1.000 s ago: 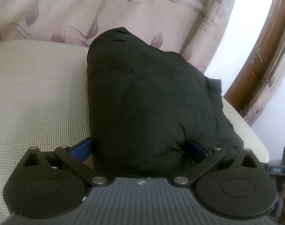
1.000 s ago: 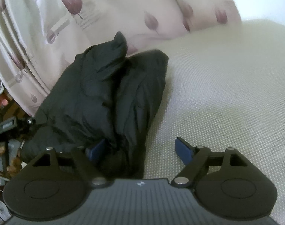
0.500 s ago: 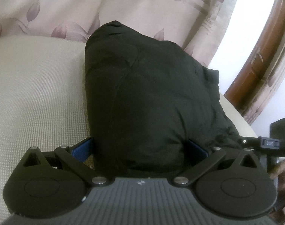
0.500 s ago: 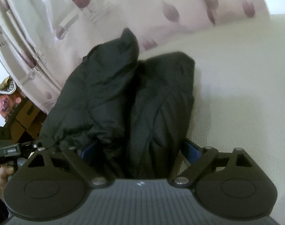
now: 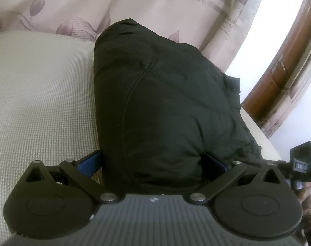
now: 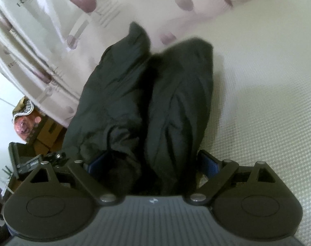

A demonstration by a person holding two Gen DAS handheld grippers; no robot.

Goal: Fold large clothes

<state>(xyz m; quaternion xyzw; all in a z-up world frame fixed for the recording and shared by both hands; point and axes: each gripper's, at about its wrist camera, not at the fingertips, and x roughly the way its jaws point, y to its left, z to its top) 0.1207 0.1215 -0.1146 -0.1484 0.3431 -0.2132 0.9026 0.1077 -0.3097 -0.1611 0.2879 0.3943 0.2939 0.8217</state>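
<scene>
A bulky black padded jacket (image 5: pixel 165 106) lies bunched on a cream textured mattress (image 5: pixel 38 102). My left gripper (image 5: pixel 153 162) has its blue fingers wide apart, one on each side of a thick fold of the jacket that fills the gap. In the right wrist view the same jacket (image 6: pixel 147 106) shows as two rolled lobes. My right gripper (image 6: pixel 153 162) also straddles the jacket's near end, fingers wide with the cloth between them. The fingertips of both are hidden in the fabric.
A pale curtain with purple leaf print (image 5: pixel 155 10) hangs right behind the jacket. A brown wooden door frame (image 5: pixel 278 71) stands at the right. Cardboard boxes and clutter (image 6: pixel 32 127) lie beyond the mattress edge at the left of the right wrist view.
My right gripper moved left onto the jacket, so the cloth now fills its gap; before, only its left finger touched the fabric. The left gripper stayed around its fold, shifting slightly.
</scene>
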